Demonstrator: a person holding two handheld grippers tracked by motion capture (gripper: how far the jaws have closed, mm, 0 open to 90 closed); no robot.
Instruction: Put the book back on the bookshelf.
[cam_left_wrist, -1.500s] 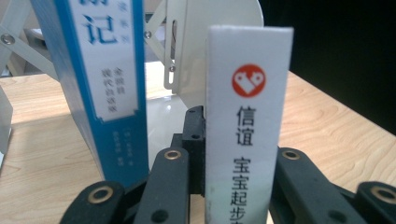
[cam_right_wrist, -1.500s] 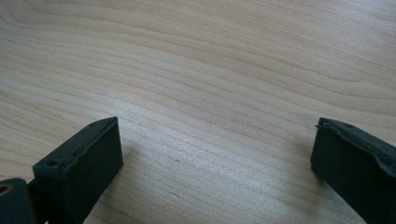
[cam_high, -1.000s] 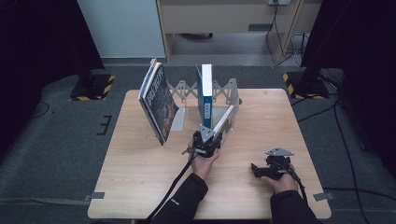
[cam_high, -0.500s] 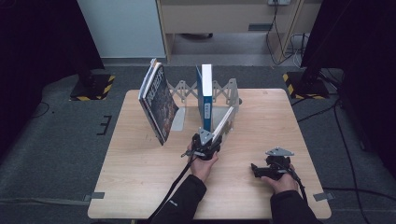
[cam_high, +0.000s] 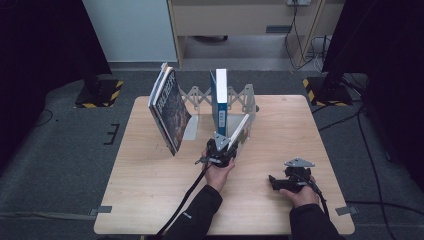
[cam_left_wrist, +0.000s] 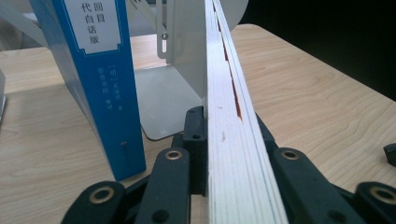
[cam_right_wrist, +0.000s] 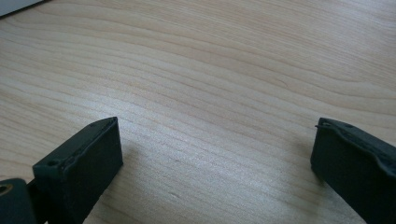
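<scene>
Step in hand: shelving. Left tool (cam_high: 223, 148) clamps a thin white book (cam_high: 240, 131), tilted, near middle of the surface (cam_high: 150, 200), just right of the upright blue book (cam_high: 220, 97) in the rack (cam_high: 199, 95). Right tool (cam_high: 287, 181) wide, idle. Next, likely: stand it upright, release.

This looks like a lab or studio set up for recording. A plain wooden table (cam_high: 150, 200) stands alone on grey carpet (cam_high: 60, 170), its spot marked by tape strips (cam_high: 104, 209) on the floor. Black curtains (cam_high: 45, 45) hang at both sides. Stand feet with yellow-and-black hazard tape (cam_high: 100, 92) sit at the far corners, and loose cables (cam_high: 350, 117) run across the floor. Behind are a pale panel (cam_high: 130, 30) and a beige cabinet (cam_high: 240, 17).
</scene>
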